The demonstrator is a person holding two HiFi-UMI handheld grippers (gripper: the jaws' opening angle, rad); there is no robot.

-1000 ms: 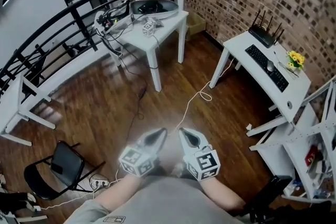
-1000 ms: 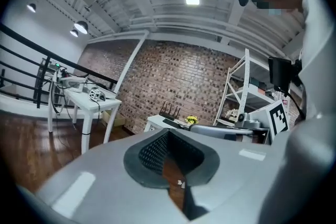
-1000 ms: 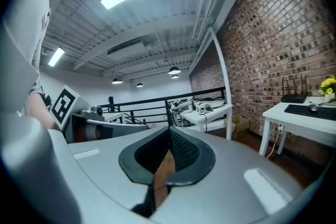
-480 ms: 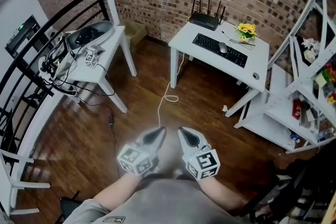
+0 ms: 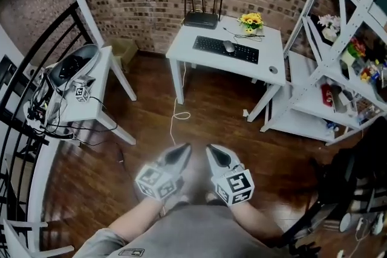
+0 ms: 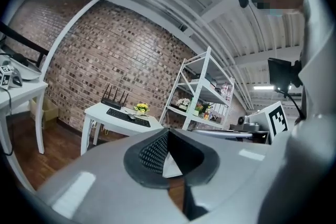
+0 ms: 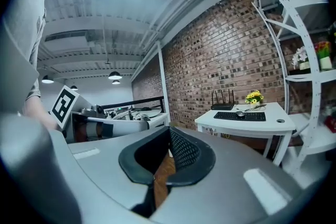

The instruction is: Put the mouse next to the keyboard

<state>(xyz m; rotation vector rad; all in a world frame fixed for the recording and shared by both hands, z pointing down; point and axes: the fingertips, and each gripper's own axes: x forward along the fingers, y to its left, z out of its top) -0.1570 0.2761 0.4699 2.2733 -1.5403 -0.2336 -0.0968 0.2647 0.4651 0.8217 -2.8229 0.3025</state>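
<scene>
A black keyboard [image 5: 225, 49] lies on a white desk [image 5: 266, 63] against the brick wall, far ahead of me. A grey mouse [image 5: 228, 45] rests at the keyboard's far edge, near its middle. Both grippers are held close to my body, side by side over the wooden floor. My left gripper [image 5: 183, 150] is shut with nothing in it, and so is my right gripper [image 5: 211, 151]. In the left gripper view the keyboard [image 6: 127, 116] and mouse [image 6: 132, 116] show small beyond the closed jaws. The right gripper view shows the keyboard [image 7: 239, 116] and mouse [image 7: 240, 113] to the right.
A router [image 5: 201, 19] and yellow flowers [image 5: 250, 21] stand at the desk's back. A white shelf unit [image 5: 338, 39] rises right of the desk. At the left are a cluttered side table [image 5: 72, 99] and a black railing [image 5: 36, 69]. A white cable [image 5: 175, 118] trails on the floor.
The head view has swung round: the desk with keyboard and mouse has moved from the right edge to the top middle. Both grippers stay shut in front of my body.
</scene>
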